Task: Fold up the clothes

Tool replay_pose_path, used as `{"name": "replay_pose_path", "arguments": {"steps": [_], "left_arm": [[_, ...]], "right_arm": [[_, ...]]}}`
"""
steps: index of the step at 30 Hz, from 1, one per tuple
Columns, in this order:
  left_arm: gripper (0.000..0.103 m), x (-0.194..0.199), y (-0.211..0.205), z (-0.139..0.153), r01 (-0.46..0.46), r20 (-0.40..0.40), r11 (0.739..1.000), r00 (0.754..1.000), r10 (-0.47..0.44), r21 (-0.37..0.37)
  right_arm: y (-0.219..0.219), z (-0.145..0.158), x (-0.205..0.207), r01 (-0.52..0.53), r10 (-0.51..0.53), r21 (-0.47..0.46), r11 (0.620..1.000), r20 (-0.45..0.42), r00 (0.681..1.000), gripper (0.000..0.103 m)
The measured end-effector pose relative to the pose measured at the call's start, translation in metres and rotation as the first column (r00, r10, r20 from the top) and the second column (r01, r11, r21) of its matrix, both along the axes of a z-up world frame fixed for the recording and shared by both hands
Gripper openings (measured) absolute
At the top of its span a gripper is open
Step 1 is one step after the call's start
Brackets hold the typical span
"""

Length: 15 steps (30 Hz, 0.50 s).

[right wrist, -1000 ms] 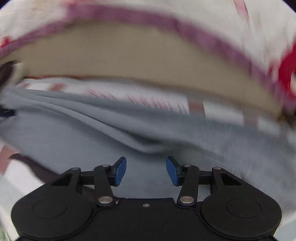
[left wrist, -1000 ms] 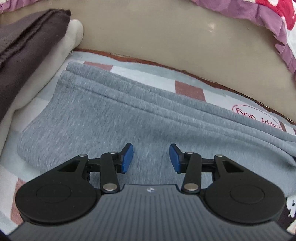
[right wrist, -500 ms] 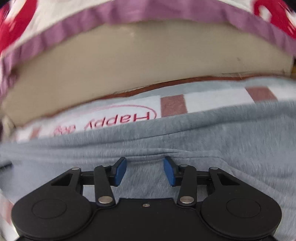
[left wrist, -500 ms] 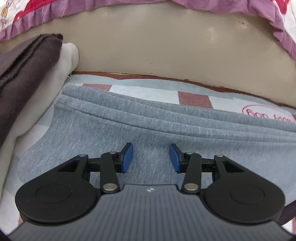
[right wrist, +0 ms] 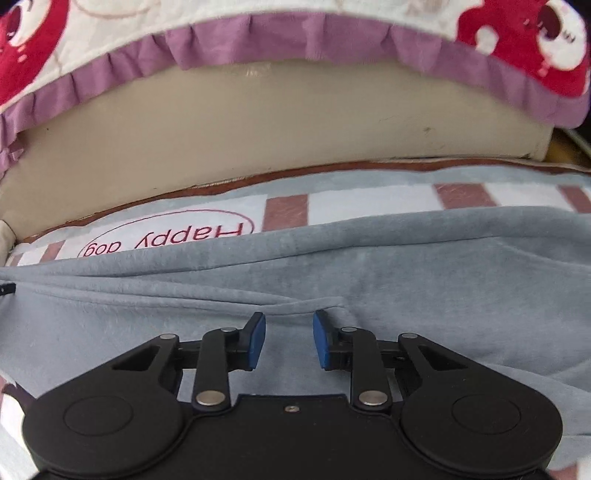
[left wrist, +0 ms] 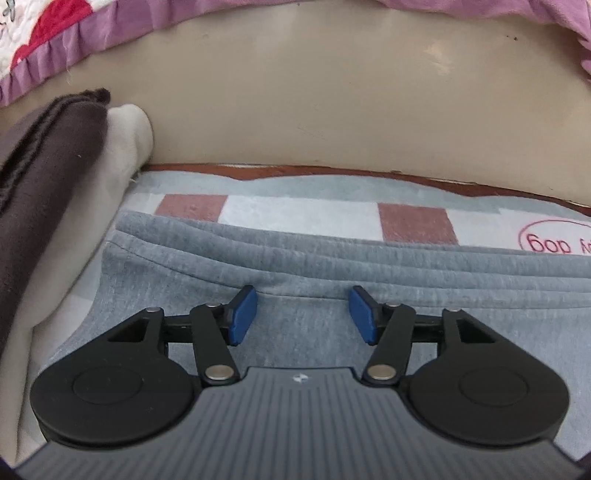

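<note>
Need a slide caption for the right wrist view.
Right tool, narrowing but open, poised at a fold of the grey garment on the checked blanket.

Garment (left wrist: 303, 266) lies flat on blanket (left wrist: 295, 205) under my tongs. Folded pile (left wrist: 55, 177) at its left, touching panel (left wrist: 314, 110) behind. Quilt (right wrist: 295, 33) hangs above panel.

Grey garment (left wrist: 303, 258) was soft matt knit; checked mat (left wrist: 295, 206) plush; gripper pads (left wrist: 243, 317) matt blue rubber.
</note>
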State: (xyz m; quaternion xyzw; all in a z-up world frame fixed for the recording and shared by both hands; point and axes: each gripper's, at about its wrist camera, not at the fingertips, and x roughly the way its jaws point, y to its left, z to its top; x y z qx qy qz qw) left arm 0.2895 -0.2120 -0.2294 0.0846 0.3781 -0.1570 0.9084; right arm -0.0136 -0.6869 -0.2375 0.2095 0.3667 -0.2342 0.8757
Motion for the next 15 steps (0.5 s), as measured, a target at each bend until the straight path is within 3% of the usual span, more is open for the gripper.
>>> {"name": "replay_pose_path", "arguments": {"steps": [1, 3, 4, 7, 11, 13, 15], "left_arm": [[0.056, -0.002, -0.002, 0.000, 0.003, 0.011, 1.000, 1.000, -0.003, 0.018], [0.039, -0.006, -0.006, 0.002, 0.022, 0.029, 0.999, 0.999, -0.023, 0.047], [0.026, -0.012, -0.009, 0.005, 0.057, 0.033, 0.997, 0.998, -0.059, 0.052], [0.026, -0.039, -0.024, 0.014, 0.161, 0.017, 0.987, 0.987, -0.160, -0.028], [0.026, -0.085, -0.070, 0.025, 0.327, -0.021, 0.920, 0.940, -0.339, -0.218], [0.028, -0.109, -0.105, 0.024, 0.420, -0.018, 0.875, 0.899, -0.437, -0.241], [0.034, -0.126, -0.148, 0.025, 0.524, 0.020, 0.826, 0.847, -0.532, -0.208]], "right_arm": [[0.002, 0.003, -0.009, 0.023, -0.023, -0.008, 1.000, 0.007, 1.000, 0.030], [0.004, 0.008, -0.029, 0.111, -0.112, -0.059, 0.992, -0.007, 0.994, 0.042], [0.005, 0.011, -0.040, 0.163, -0.166, -0.094, 0.982, -0.020, 0.986, 0.049], [0.002, 0.025, -0.089, 0.305, -0.304, -0.169, 0.937, 0.032, 0.952, 0.053], [-0.027, 0.022, -0.164, 0.505, -0.507, 0.047, 0.862, 0.118, 0.854, 0.055], [-0.042, 0.014, -0.194, 0.580, -0.602, 0.172, 0.796, 0.131, 0.788, 0.055], [-0.053, 0.001, -0.213, 0.616, -0.676, 0.310, 0.724, 0.144, 0.723, 0.060]]}}
